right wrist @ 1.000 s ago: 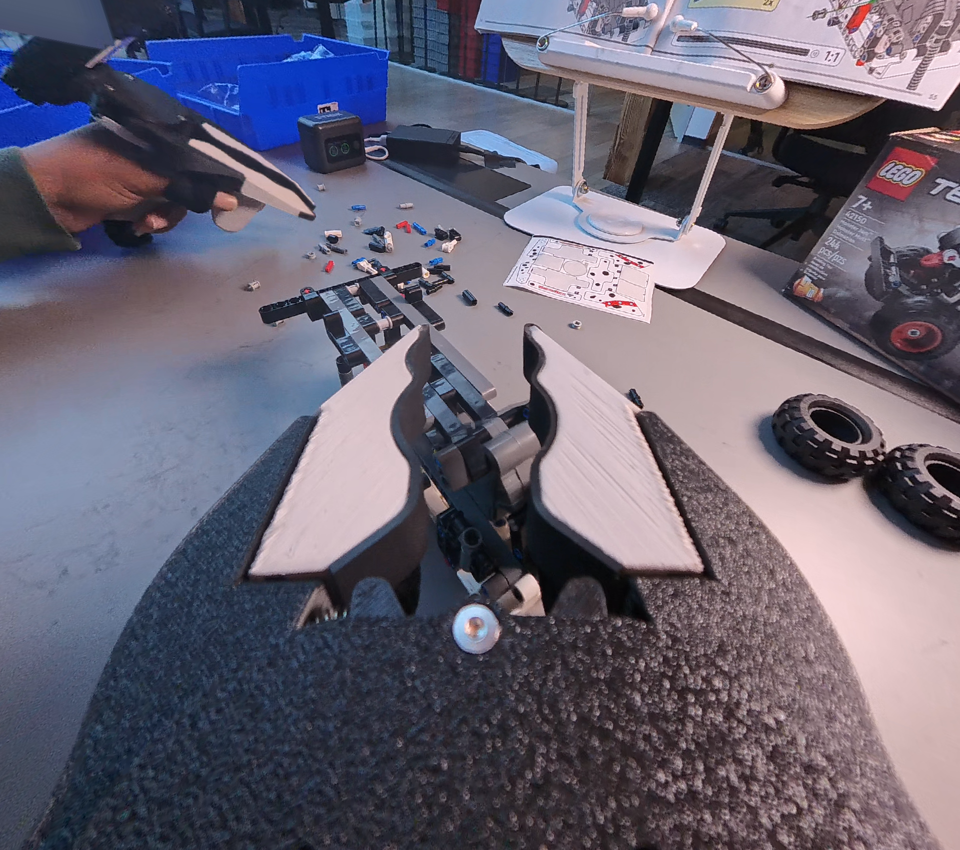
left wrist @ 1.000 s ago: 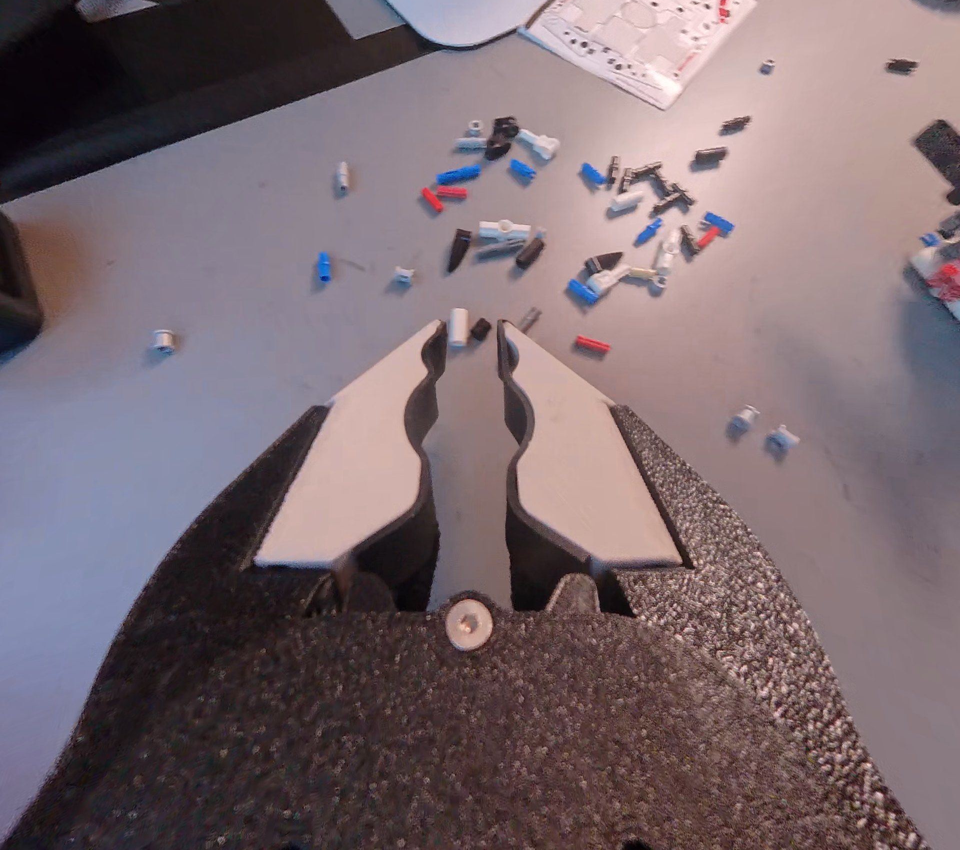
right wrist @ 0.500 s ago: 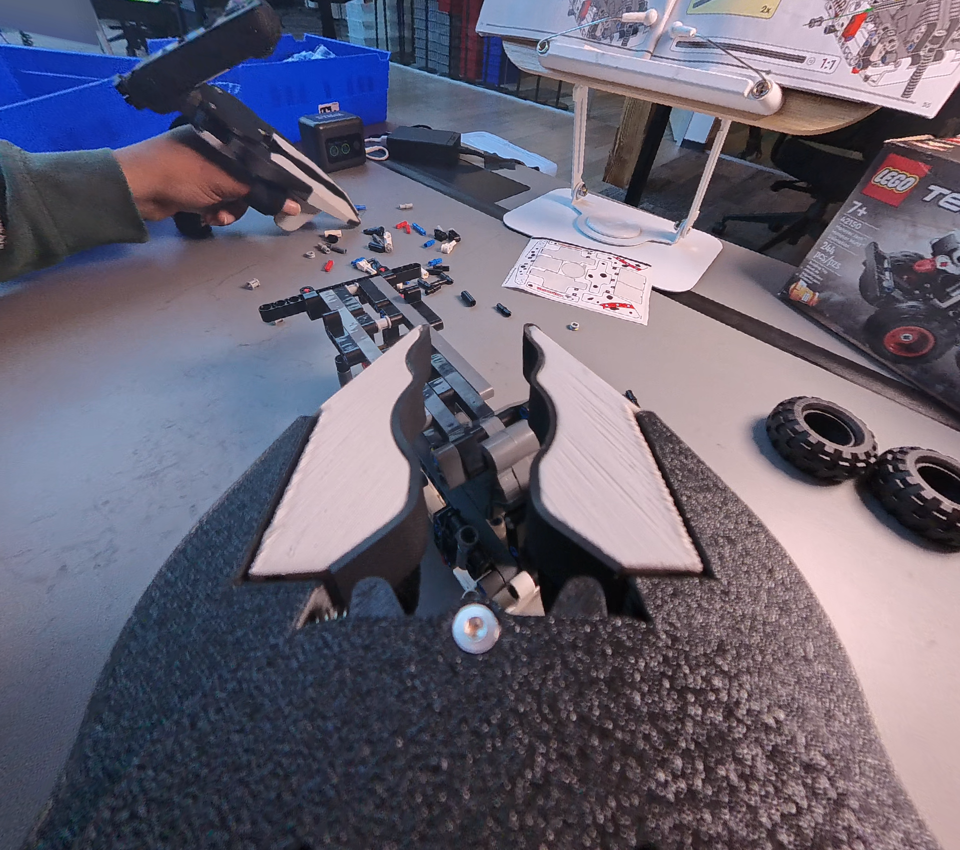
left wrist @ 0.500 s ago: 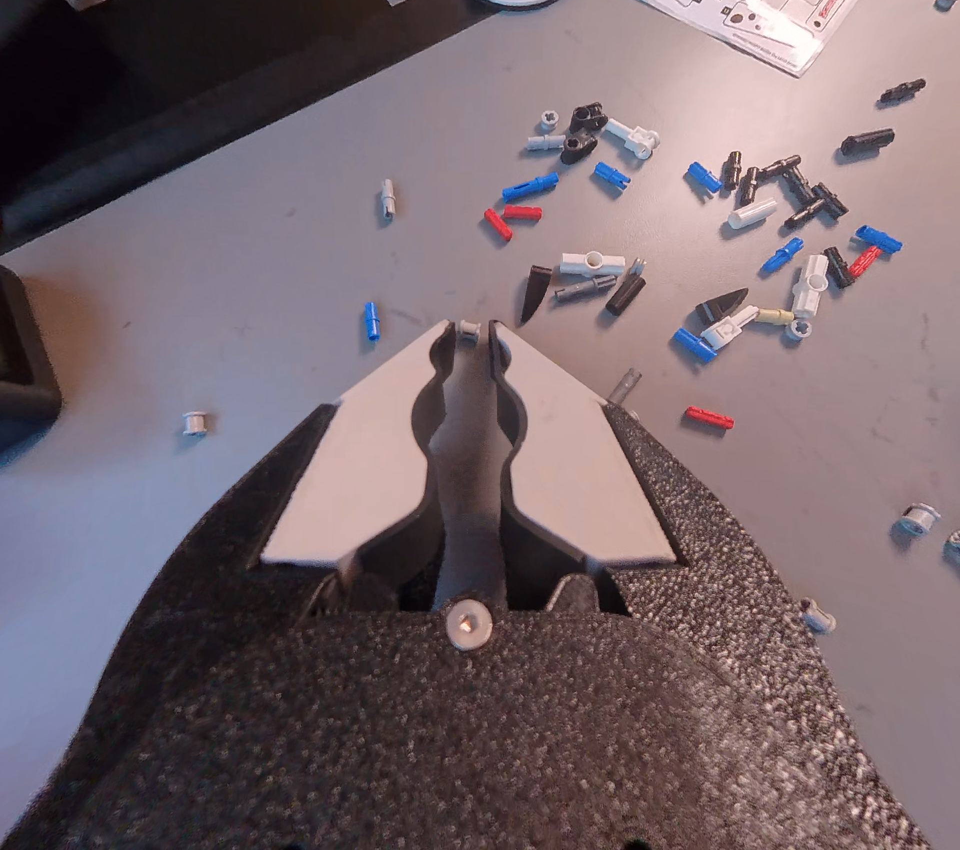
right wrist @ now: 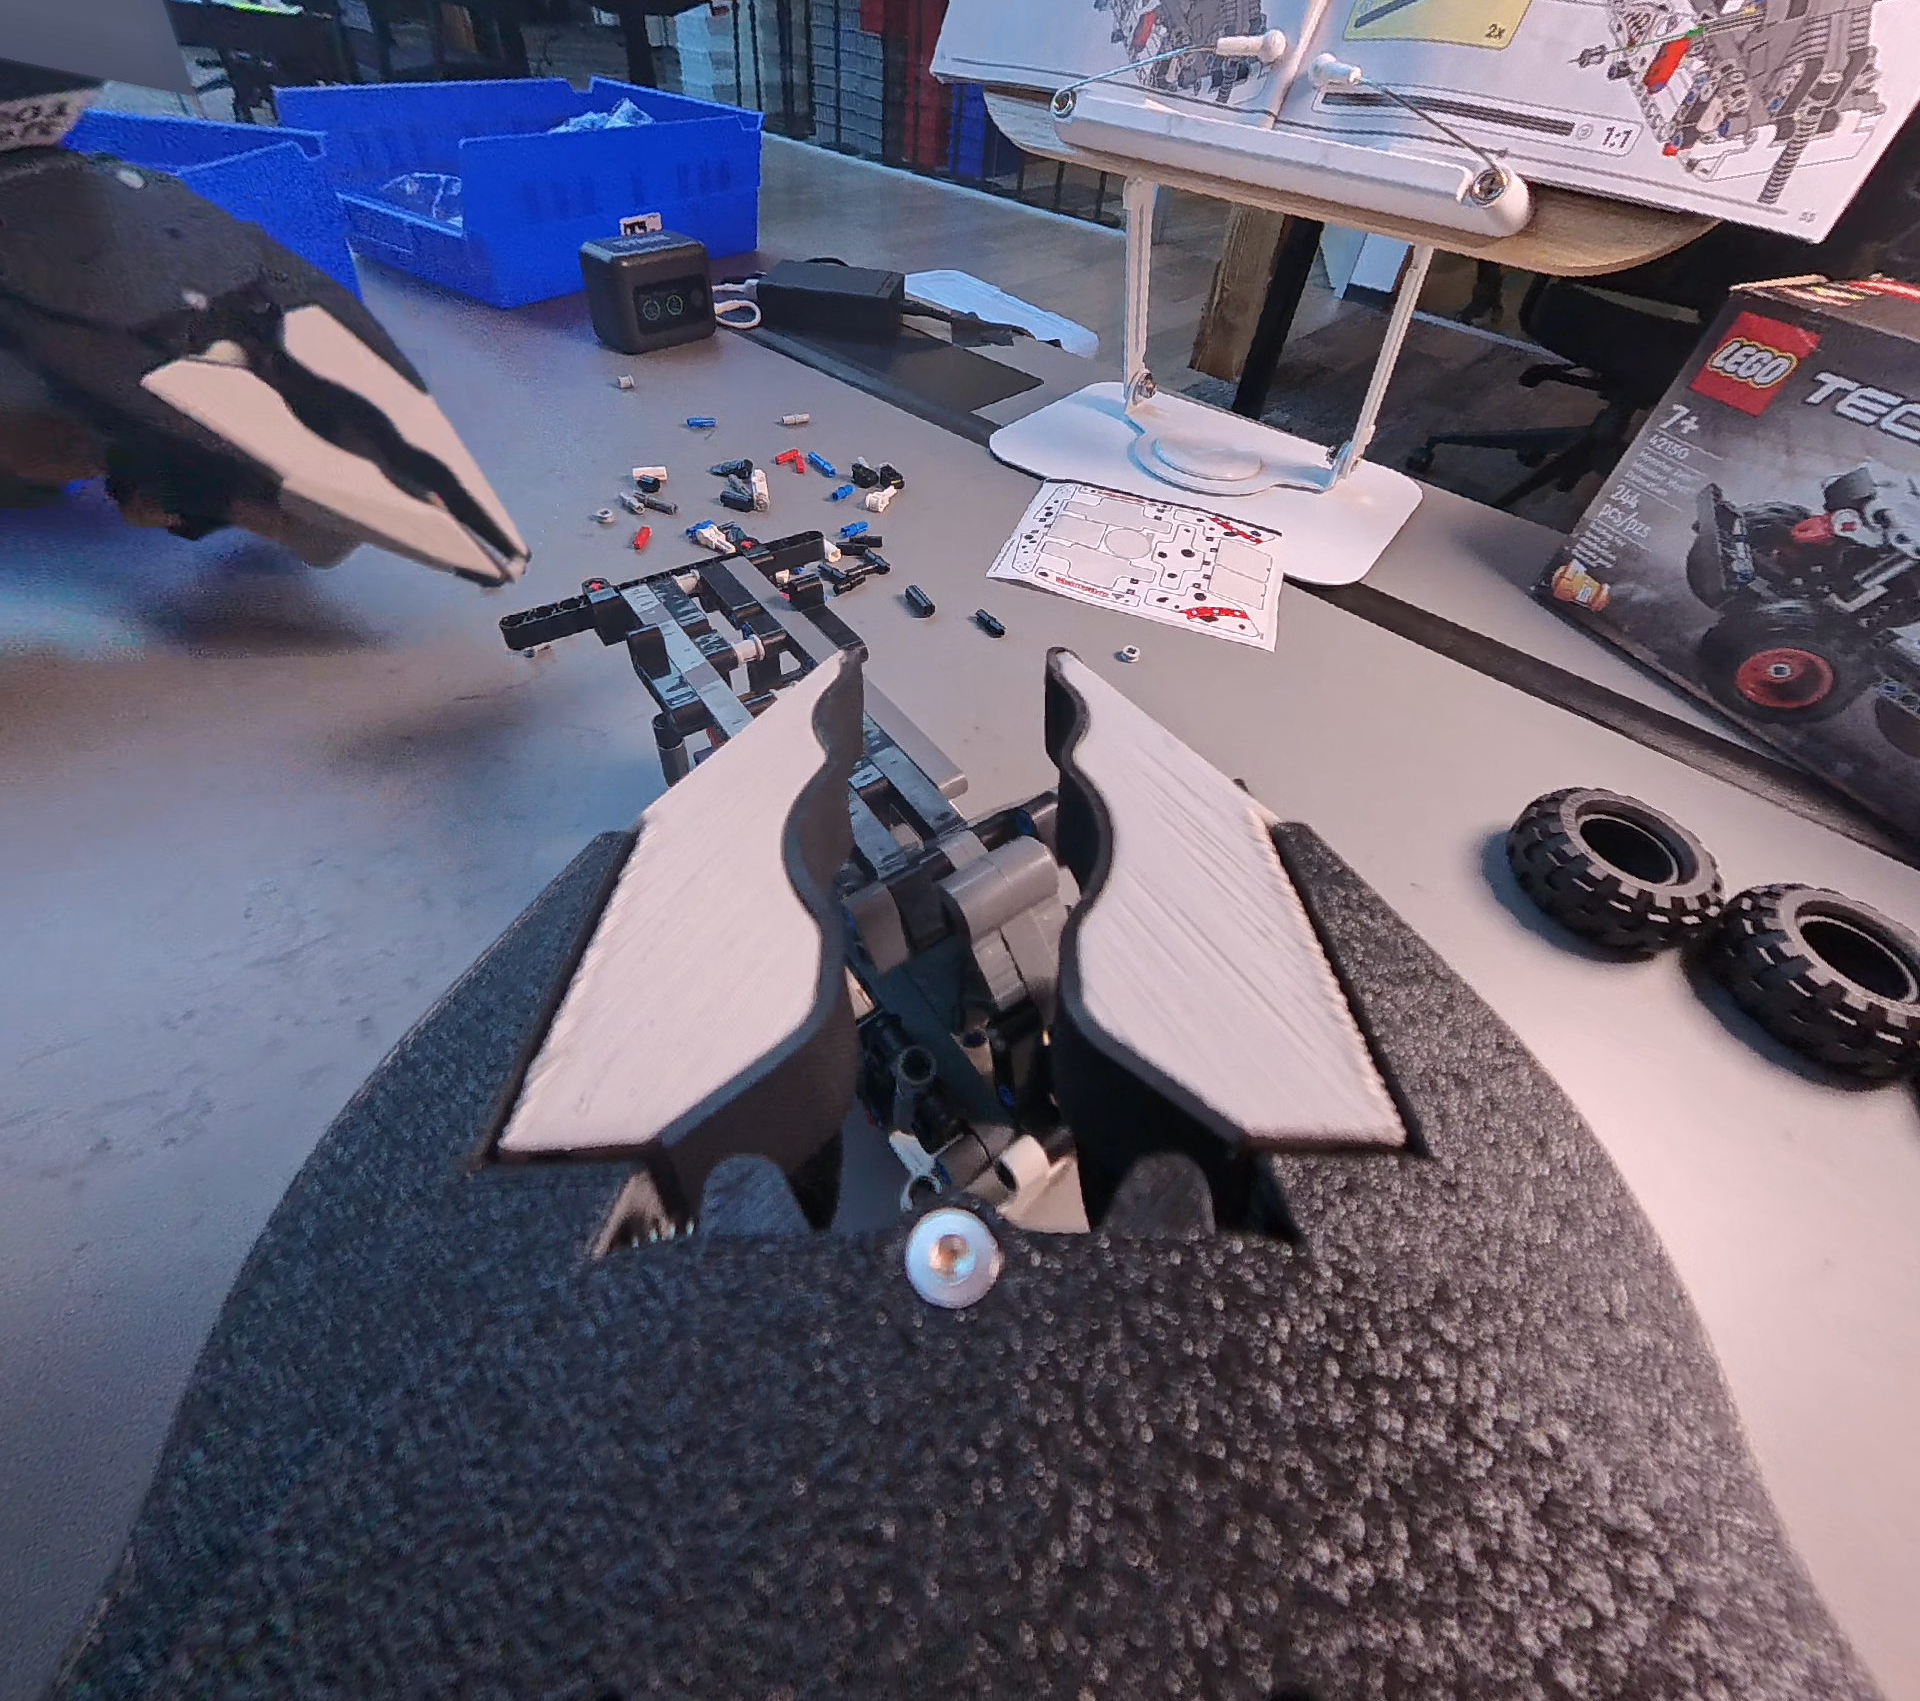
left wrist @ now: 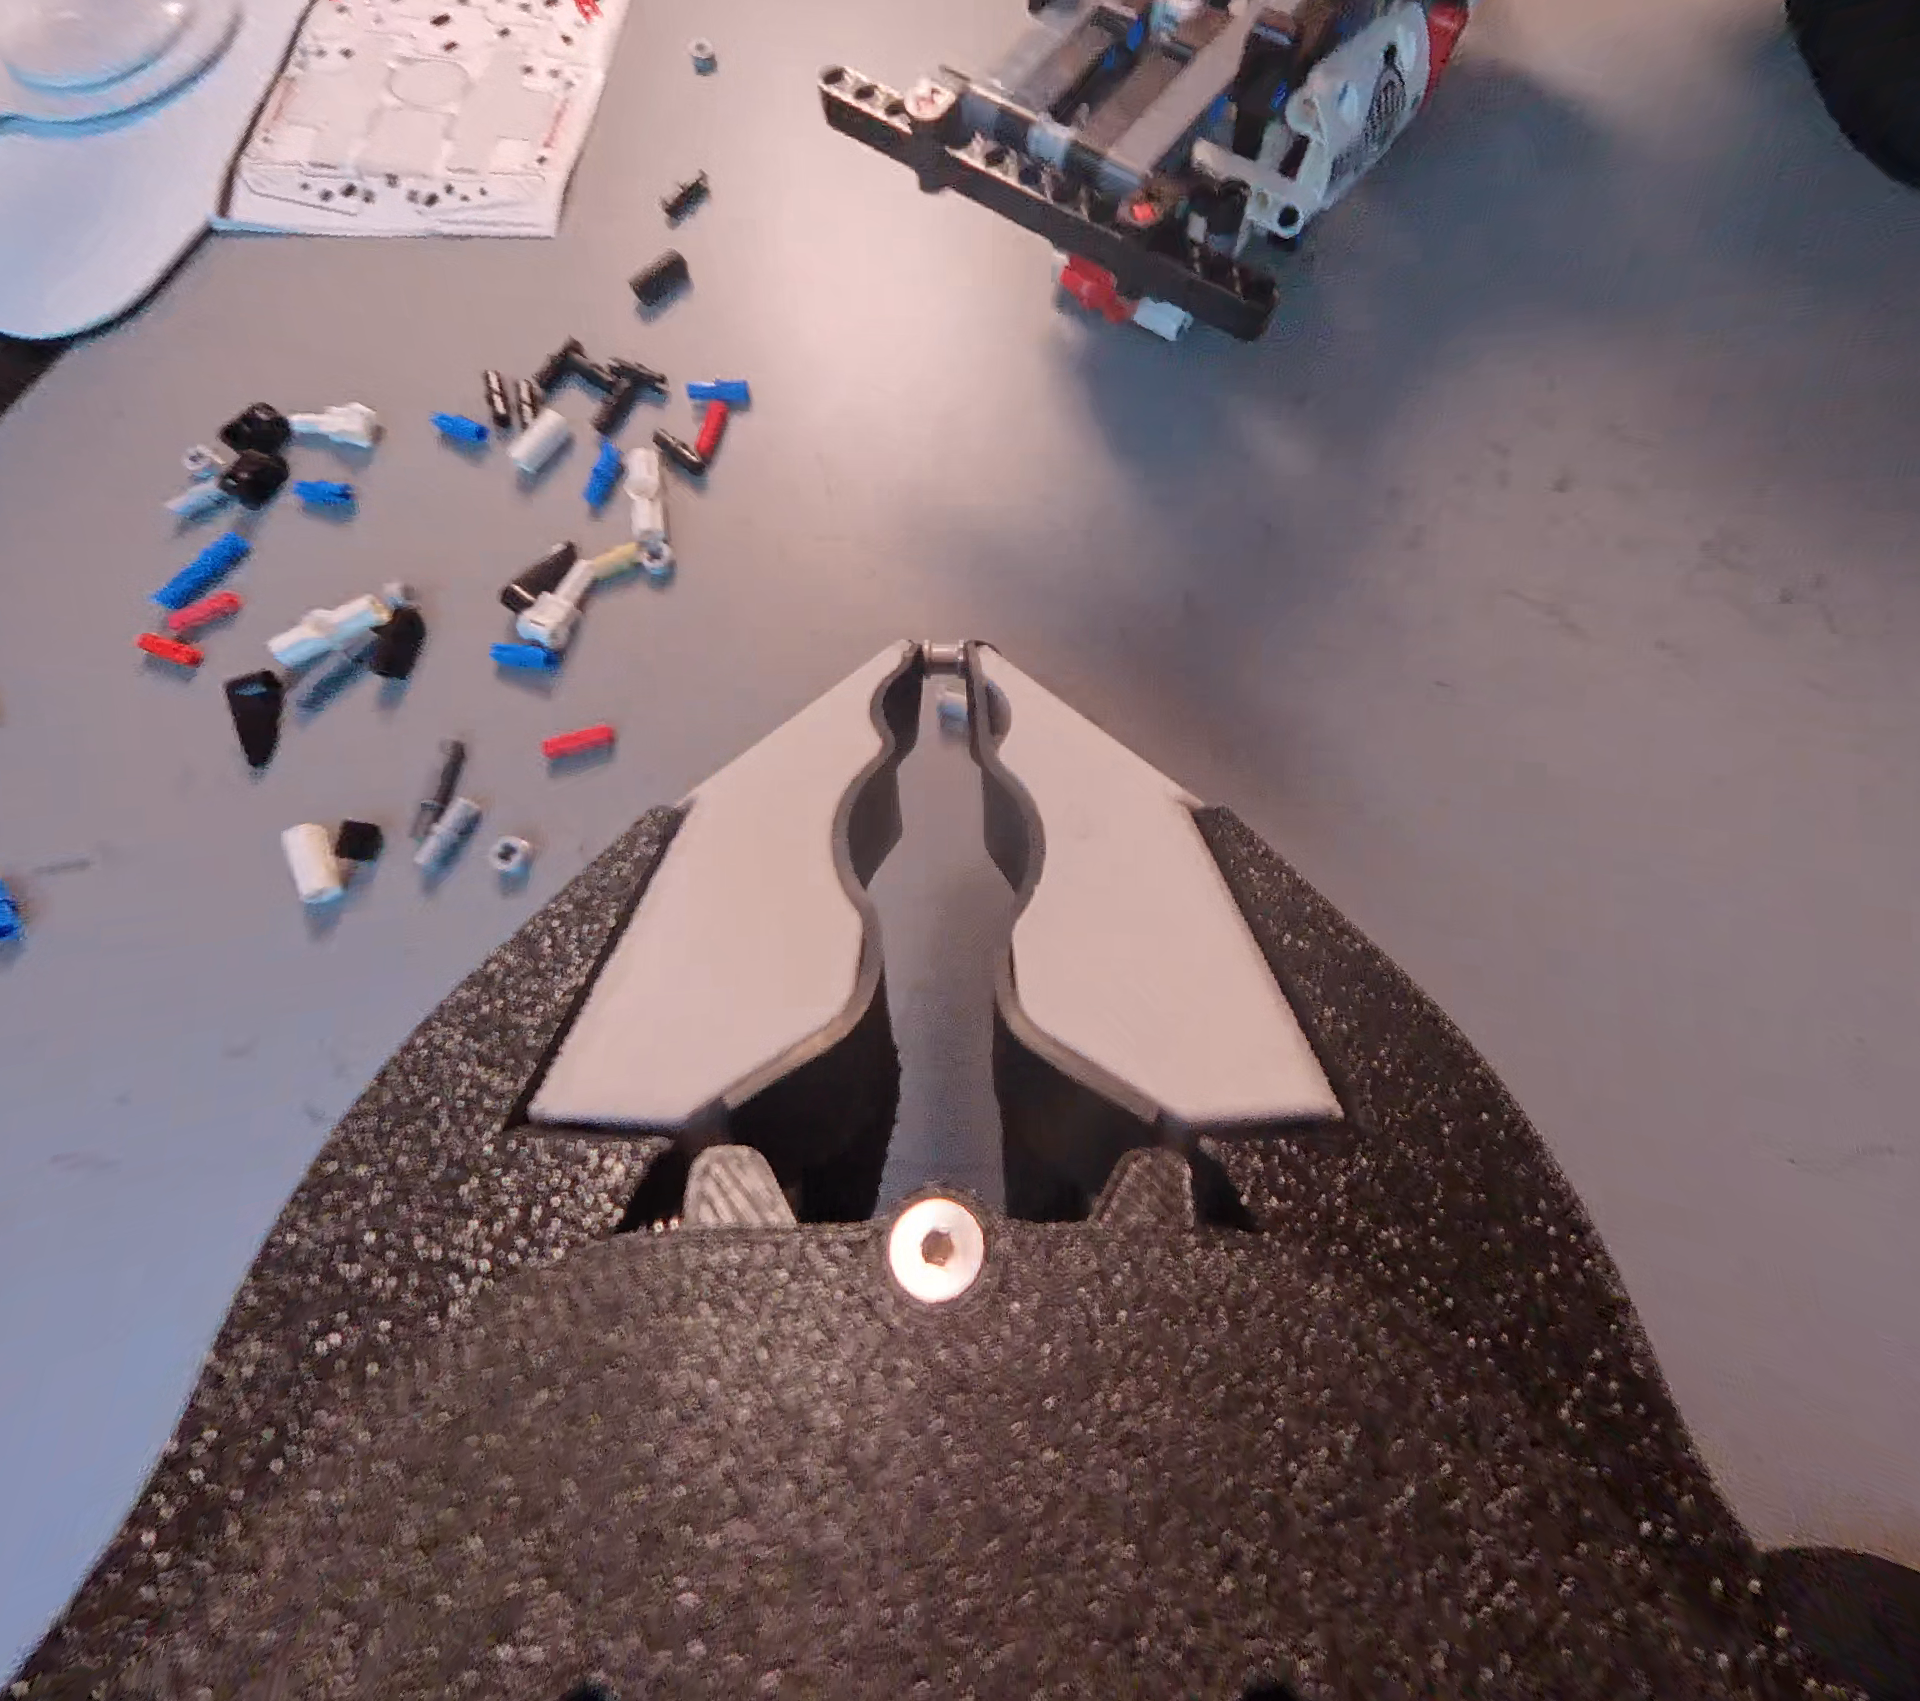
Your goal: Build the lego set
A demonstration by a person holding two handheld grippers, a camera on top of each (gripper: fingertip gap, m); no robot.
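Grey plastic, hard and light: the left gripper (left wrist: pixel 945 659) pinches a tiny bush (left wrist: pixel 943 657) at its tips; easy to drop; the right gripper (right wrist: pixel 951 820) hugs the truck frame (right wrist: pixel 727 633) on the table (right wrist: pixel 260 872).

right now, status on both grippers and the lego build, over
Left gripper shut on small grey piece, off the table. Right gripper clamped on chassis. Path between them clear; loose parts off to one side.

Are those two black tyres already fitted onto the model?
No: in the right wrist view the two black tyres lie loose on the table, apart from the model held in the right gripper.
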